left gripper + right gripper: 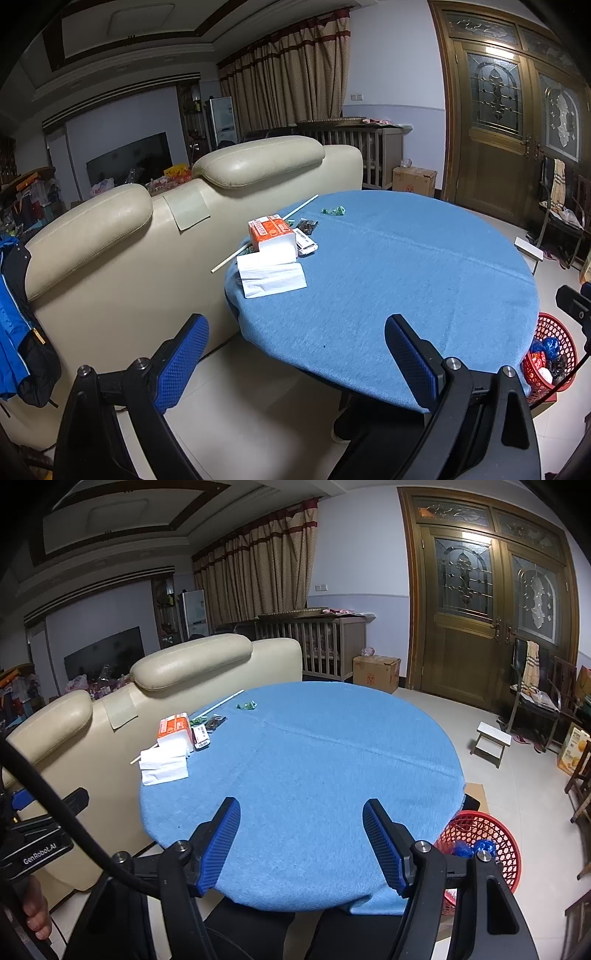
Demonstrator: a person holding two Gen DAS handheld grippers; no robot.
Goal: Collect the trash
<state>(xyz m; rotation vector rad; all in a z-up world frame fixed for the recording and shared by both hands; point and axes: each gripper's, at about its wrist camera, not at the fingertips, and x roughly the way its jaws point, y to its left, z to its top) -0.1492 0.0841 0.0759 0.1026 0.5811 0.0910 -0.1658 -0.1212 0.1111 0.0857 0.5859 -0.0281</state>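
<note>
Round blue table (332, 760) fills the foreground. Both claws, left gripper (295, 363) and right gripper (301, 843), hover spread and empty at its near edge. Wrappers (245, 705) and tissue pack (173, 731) lie far left; red basket (491, 834) waits near right, likely for drop-off.

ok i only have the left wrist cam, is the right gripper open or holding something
Observer: The right gripper is open and empty, above the near edge of the blue table.
Operator: and the red basket, i only get a slice of it
Observer: The red basket stands on the floor right of the table, top open. A flat cardboard sheet lies on the floor just behind it.
Operator: anything on the floor past that
Observer: A small white stool stands upright, apart from the table, towards the door.
</note>
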